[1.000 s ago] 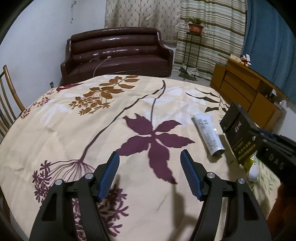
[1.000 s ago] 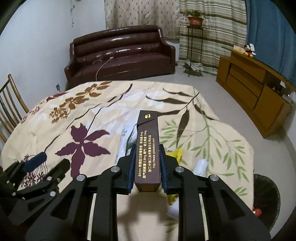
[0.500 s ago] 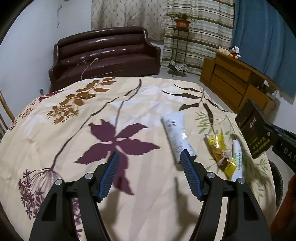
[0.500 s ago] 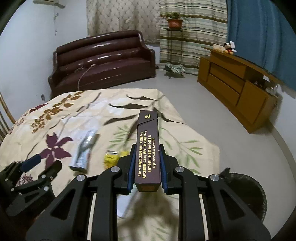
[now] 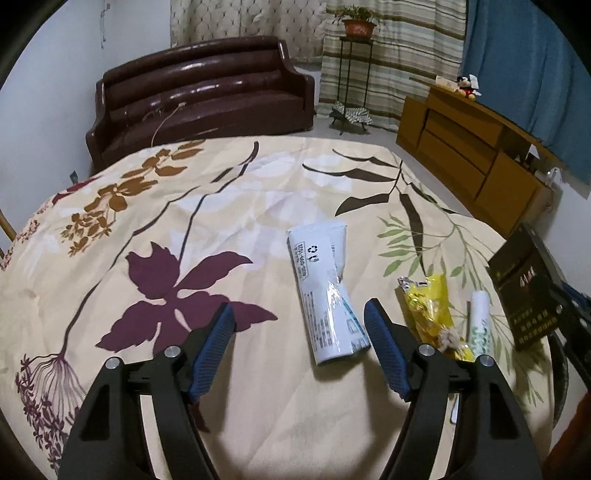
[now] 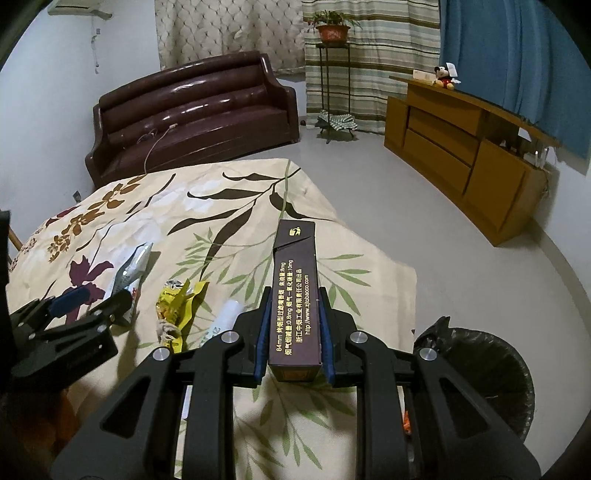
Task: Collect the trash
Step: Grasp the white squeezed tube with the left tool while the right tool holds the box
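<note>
A cream floral-print tablecloth [image 5: 258, 206] covers the table in a room with one dark brown leather sofa [image 5: 199, 99], one wooden sideboard [image 6: 461, 147] and one potted plant on a metal stand [image 6: 332, 29]. Three pieces of litter lie on the cloth: a white squeezed tube [image 5: 327, 295], a yellow crumpled wrapper [image 5: 430, 310] and a small white roll [image 5: 479, 325]. The left gripper [image 5: 299, 347], its jaws just widened, hovers released with the tube's near end between them. The right gripper [image 6: 293, 332] grasps a dark brown cigarette carton [image 6: 295, 295]. Only the right view shows the black-lined waste bin [image 6: 491, 365] on the floor.
</note>
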The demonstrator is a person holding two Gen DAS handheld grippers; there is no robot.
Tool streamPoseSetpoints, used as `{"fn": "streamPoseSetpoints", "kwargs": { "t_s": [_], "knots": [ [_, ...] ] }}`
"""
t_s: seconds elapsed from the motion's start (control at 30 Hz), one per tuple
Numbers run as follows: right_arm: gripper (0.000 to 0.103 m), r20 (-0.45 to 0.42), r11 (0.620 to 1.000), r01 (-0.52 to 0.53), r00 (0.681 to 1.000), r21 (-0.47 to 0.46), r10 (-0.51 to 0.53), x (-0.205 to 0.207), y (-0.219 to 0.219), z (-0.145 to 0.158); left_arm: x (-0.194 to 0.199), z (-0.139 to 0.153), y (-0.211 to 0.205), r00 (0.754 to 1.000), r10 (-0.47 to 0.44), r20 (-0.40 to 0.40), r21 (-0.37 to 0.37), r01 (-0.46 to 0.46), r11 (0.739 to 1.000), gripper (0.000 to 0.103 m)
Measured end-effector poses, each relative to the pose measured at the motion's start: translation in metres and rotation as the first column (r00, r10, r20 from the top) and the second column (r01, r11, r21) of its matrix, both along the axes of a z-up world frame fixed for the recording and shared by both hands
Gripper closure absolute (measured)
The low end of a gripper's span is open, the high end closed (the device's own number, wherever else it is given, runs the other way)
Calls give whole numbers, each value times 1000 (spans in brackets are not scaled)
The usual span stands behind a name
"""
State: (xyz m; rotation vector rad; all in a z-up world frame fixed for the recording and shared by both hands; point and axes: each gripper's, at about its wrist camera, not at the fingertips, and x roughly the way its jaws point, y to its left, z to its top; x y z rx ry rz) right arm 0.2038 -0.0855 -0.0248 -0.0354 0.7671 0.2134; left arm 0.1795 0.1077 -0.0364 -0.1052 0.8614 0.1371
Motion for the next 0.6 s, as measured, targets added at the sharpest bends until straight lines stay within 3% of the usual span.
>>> {"fn": "streamPoseSetpoints", "kwargs": {
  "t_s": [0.2, 0.37, 0.53, 0.6],
  "knots": [
    [81, -2, 1000, -2, 1000, 3, 2, 1, 0, -2, 6, -3, 0, 1000, -8, -21, 0, 8, 1000, 33],
    [81, -2, 1000, -3, 1000, 2, 3, 2, 1, -3, 7, -5, -8, 999, -30, -35, 31, 31, 999, 49],
    [81, -3, 1000, -3, 1000, 2, 3, 2, 1, -3, 5, -5, -14, 998, -49, -31, 63, 50, 997, 75],
    [81, -3, 1000, -3, 1000, 2, 3, 2, 1, -3, 4, -4, -15, 998, -57, -28, 64, 58, 996, 78]
  ]
}}
